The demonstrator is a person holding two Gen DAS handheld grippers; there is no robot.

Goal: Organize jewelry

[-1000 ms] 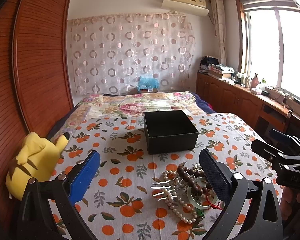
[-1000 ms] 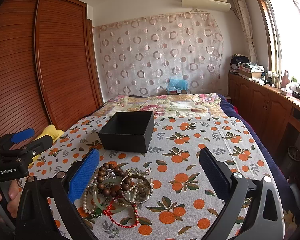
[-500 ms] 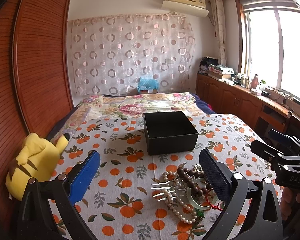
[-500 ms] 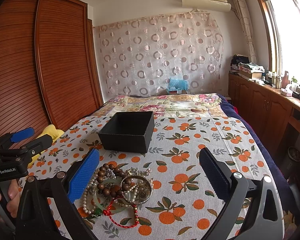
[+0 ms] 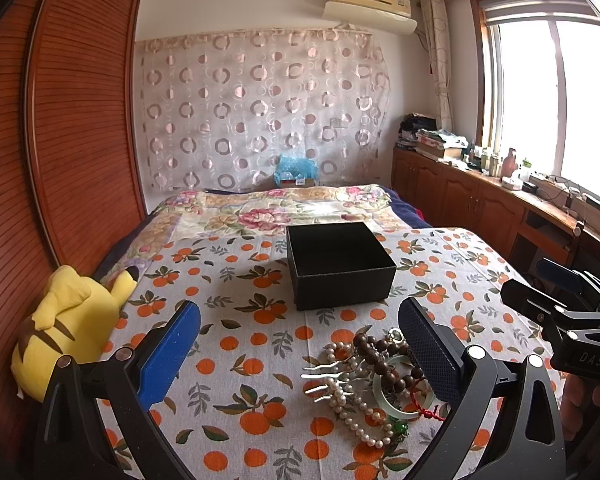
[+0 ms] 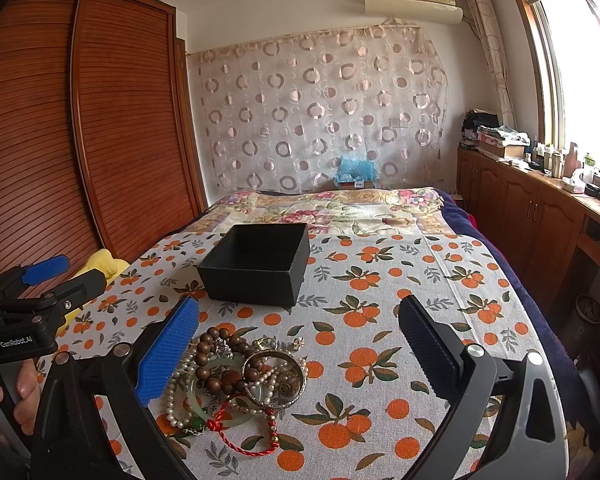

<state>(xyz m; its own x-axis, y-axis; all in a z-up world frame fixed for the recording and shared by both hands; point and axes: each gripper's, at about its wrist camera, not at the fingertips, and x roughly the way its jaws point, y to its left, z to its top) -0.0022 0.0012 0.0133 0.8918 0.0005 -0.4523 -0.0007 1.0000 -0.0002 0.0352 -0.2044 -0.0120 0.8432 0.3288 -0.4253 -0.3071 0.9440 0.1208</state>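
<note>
A tangled pile of jewelry (image 5: 374,380) lies on the orange-print cloth (image 5: 240,320): pearl strand, brown bead bracelet, jade bangle, silver hair fork, red cord. It also shows in the right wrist view (image 6: 236,380), with a bronze bangle (image 6: 274,378). An open, empty black box (image 5: 340,266) stands just beyond the pile, also seen in the right wrist view (image 6: 258,268). My left gripper (image 5: 300,348) is open and empty, hovering above the cloth left of the pile. My right gripper (image 6: 300,346) is open and empty, hovering right of the pile.
A yellow plush toy (image 5: 68,324) lies at the cloth's left edge by the wooden wardrobe (image 5: 60,140). A floral quilt (image 5: 276,210) covers the bed behind the box. Wooden cabinets (image 6: 540,216) with clutter run along the right wall under the window.
</note>
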